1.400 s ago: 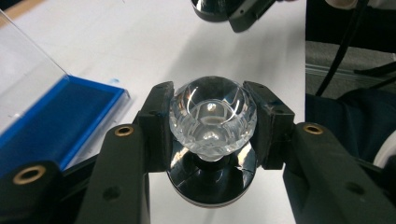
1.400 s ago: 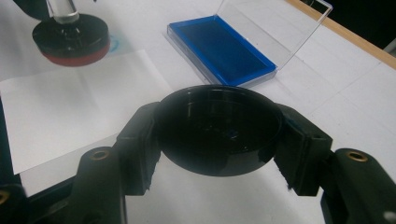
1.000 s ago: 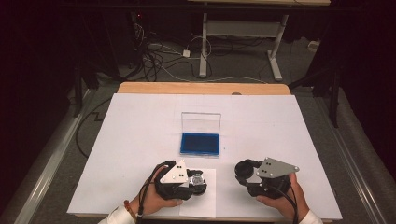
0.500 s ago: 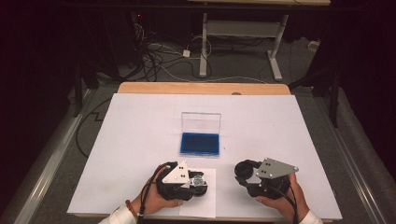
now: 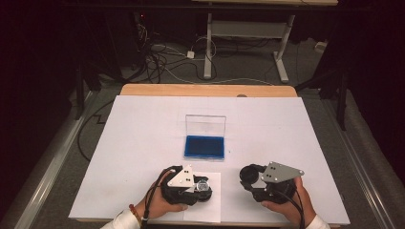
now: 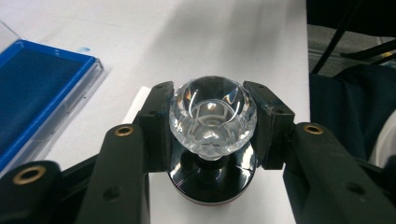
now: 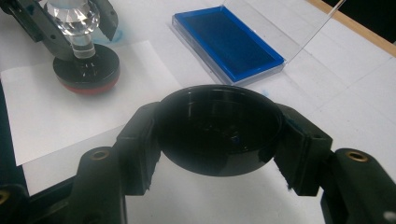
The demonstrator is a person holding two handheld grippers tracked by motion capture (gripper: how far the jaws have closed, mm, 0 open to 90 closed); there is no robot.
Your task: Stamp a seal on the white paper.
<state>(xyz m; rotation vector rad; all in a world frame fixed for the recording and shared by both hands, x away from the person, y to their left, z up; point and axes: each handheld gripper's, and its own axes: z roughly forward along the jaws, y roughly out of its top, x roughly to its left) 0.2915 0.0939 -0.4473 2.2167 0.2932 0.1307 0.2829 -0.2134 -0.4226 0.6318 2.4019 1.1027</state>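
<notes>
A stamp with a faceted clear knob [image 6: 212, 119] and a round black base with a red rim [image 7: 86, 74] stands upright on a white paper sheet [image 5: 210, 210]. My left gripper [image 6: 212, 116] is shut on the knob, one pad on each side. In the high view the left gripper [image 5: 203, 186] sits at the near left and my right gripper [image 5: 248, 175] at the near right. The right gripper [image 7: 219, 135] is shut on a round black cap [image 7: 219, 128], held open side up just above the table. A blue ink pad [image 5: 204, 147] lies beyond both.
The ink pad [image 7: 231, 44] sits in a clear case whose lid [image 7: 280, 23] stands raised at the back. The white table cover [image 5: 143, 143] spreads wide around it. A wooden table edge [image 5: 205, 89] runs along the far side, with cables and a desk frame beyond.
</notes>
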